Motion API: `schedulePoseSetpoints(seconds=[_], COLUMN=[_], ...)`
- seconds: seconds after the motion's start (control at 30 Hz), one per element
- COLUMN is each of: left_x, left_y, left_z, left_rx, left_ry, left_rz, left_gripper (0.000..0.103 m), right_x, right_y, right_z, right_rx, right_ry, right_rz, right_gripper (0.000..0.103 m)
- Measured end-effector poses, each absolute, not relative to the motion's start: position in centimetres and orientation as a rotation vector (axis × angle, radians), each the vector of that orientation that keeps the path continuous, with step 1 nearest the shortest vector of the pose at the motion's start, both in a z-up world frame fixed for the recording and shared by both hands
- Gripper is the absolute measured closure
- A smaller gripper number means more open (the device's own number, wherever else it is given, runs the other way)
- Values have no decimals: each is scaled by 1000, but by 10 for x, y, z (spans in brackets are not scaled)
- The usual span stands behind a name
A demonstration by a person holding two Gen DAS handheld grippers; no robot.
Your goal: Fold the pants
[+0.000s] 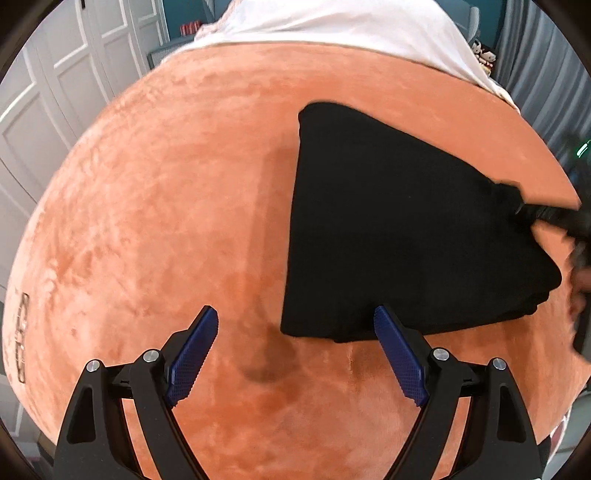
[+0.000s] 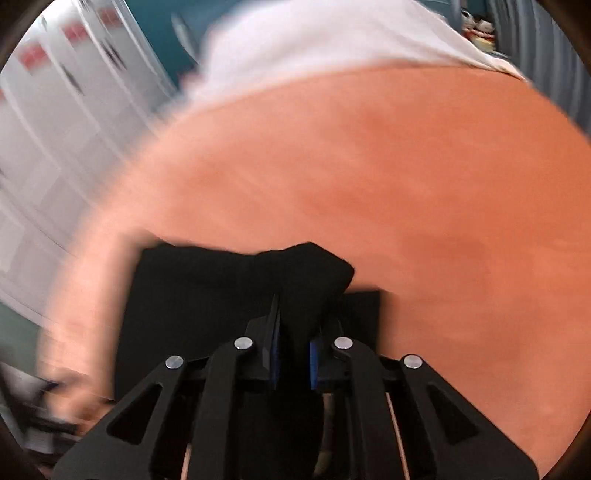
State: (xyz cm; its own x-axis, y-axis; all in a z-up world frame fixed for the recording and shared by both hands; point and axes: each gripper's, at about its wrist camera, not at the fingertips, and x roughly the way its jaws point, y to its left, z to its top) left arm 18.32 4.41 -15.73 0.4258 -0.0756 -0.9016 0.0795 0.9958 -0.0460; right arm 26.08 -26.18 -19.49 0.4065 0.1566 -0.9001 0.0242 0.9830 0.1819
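Note:
Black pants (image 1: 399, 229) lie folded into a wedge shape on an orange plush bedspread (image 1: 166, 221). My left gripper (image 1: 295, 354) is open and empty, just in front of the pants' near edge, its right finger over that edge. My right gripper (image 2: 294, 350) is shut on a bunched corner of the pants (image 2: 306, 280) and lifts it slightly. The right gripper also shows in the left wrist view (image 1: 532, 210), at the pants' right corner. The right wrist view is motion-blurred.
A white sheet (image 1: 332, 22) covers the far end of the bed. White panelled wardrobe doors (image 1: 48, 92) stand to the left. Grey curtains (image 1: 546, 55) hang at the right. The bedspread extends wide to the left of the pants.

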Motion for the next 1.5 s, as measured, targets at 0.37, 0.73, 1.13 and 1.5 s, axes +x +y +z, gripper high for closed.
schedulePoseSetpoints(seconds=[0.37, 0.73, 1.13, 1.5], left_x=[192, 200, 205, 202], left_y=[40, 46, 63, 49], left_z=[-166, -183, -195, -191], left_rx=[-30, -15, -103, 8], left_ry=[1150, 1187, 1204, 1170], left_rz=[-103, -113, -139, -104], left_gripper=[19, 19, 16, 16], right_x=[280, 375, 407, 314], right_y=[-175, -23, -21, -58], right_z=[-101, -189, -201, -135], right_rx=[248, -17, 17, -31], right_ry=[971, 1198, 1307, 933], right_rz=[375, 427, 522, 408], right_gripper=[72, 82, 83, 78])
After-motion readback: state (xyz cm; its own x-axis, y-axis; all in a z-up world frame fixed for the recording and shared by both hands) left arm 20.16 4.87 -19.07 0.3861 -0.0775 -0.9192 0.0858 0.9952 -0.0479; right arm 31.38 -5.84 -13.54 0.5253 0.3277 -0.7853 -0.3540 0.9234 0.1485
